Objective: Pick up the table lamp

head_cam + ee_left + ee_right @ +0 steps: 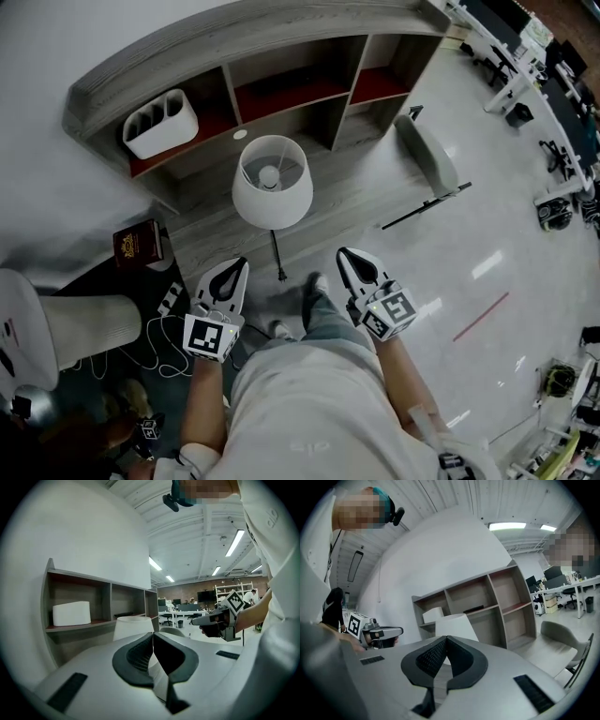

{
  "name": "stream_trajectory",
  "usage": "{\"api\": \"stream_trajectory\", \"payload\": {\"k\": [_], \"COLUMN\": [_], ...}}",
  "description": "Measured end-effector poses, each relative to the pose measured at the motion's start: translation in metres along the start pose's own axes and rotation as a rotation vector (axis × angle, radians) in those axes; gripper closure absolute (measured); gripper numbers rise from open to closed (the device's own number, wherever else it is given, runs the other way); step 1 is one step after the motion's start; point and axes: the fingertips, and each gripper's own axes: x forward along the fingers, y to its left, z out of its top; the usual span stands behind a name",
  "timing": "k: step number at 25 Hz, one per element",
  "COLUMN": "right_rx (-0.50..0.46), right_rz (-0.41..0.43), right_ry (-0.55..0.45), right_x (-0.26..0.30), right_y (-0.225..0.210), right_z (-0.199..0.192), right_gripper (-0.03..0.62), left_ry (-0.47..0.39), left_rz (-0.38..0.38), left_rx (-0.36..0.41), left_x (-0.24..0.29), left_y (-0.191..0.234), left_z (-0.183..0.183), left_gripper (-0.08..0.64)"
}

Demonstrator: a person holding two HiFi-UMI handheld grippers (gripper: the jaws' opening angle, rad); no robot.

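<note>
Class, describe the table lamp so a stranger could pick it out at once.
Find the long curved grey wooden shelf unit. Just in front of it stands the table lamp. It alone has a white cone shade on a thin dark stem.

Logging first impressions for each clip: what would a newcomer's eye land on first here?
The white-shaded table lamp stands out, upright in front of the grey shelf unit, mid-frame in the head view. Below it, the left gripper and right gripper both point toward it, jaws shut and empty, not touching it. A white container sits in the shelf's left compartment.
</note>
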Motion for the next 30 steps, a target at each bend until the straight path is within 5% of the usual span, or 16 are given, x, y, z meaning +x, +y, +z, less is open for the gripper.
{"api": "stream_trajectory", "payload": {"k": [7,12,17,23,30], "right_rx": [0.011,0.03,0.055,0.077,0.095], "right_rz": [0.064,0.135,0.195,0.207,0.126], "right_ry": [0.013,0.038,0.083,0.134,0.157], "right_x": [0.042,0.072,0.095,0.113,0.116], "right_y": [-0.065,-0.097,-0.115,-0.127,-0.141], "right_z": [0.017,0.019,0.006,-0.018,-0.039], "right_gripper": [0.561,0.561,0.561,0.561,0.561], "left_ry": [0.033,0.101,0.143,0.332,0.534], "left_rz": [0.015,-0.027,-0.066,-0.229,-0.449], "left_rx": [0.027,0.123,0.256,0.38,0.581], "left_x": [0.069,0.109,0.133,0.151,0.166], "left_y": [0.021,0.019,0.025,0.019,0.014], "left_z": [0.018,0.034,0.05,0.028,0.004], "left_gripper": [0.544,0.541,0.467,0.41,0.397]}}
